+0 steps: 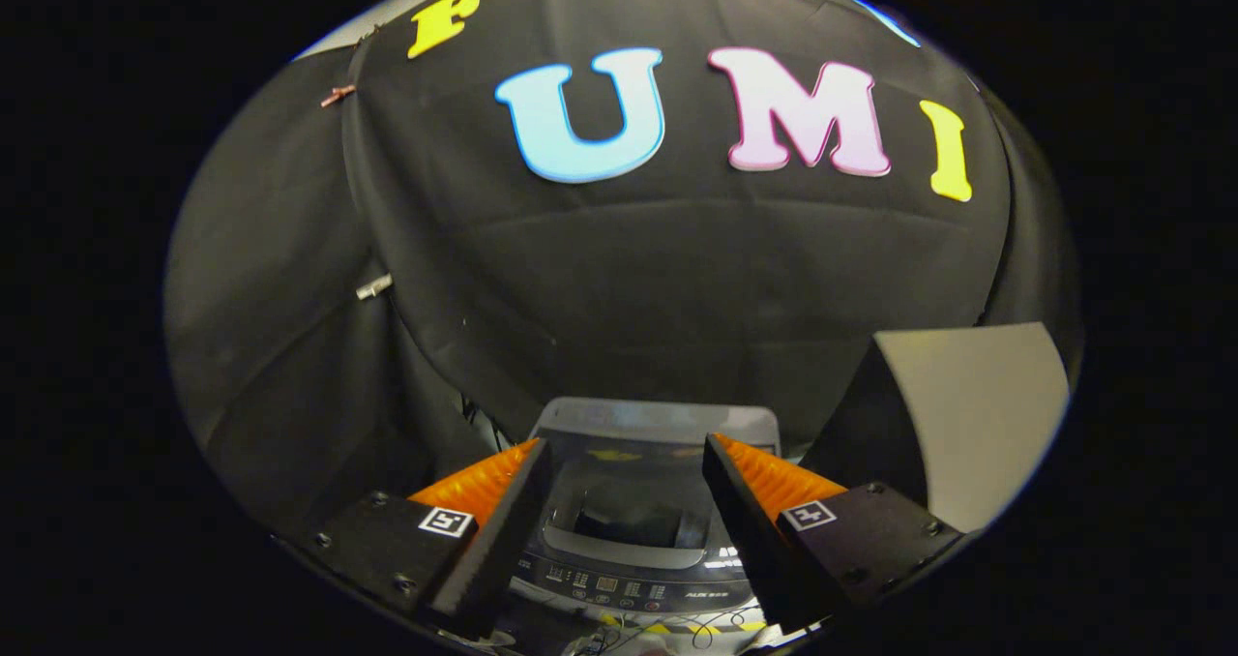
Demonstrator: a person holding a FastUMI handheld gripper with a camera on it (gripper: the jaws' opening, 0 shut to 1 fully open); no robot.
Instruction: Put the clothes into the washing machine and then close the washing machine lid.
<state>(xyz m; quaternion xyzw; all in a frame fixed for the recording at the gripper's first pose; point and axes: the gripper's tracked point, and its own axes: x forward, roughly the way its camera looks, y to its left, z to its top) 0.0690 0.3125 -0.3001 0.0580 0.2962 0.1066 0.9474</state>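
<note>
Claw lined up on the washer
Claw (627, 462) open wide and empty, framing the washing machine (638, 521), apparently aiming toward its raised lid (658, 419).

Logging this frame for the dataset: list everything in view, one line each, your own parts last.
washing machine: one, grey with a dark top, ahead of the tongs and seen between the fingers; whether its lid is open or shut is hard to tell.
control panel: one, dark with small buttons, on the machine's near edge.
black cloth wall: one, black, behind the machine.
pale board: one, off-white with a dark side, right of the machine, beyond the right finger.
cables: a few, dark, on the floor just in front of the machine.
tongs: one, fingers spread apart, nothing between them, open.
</note>
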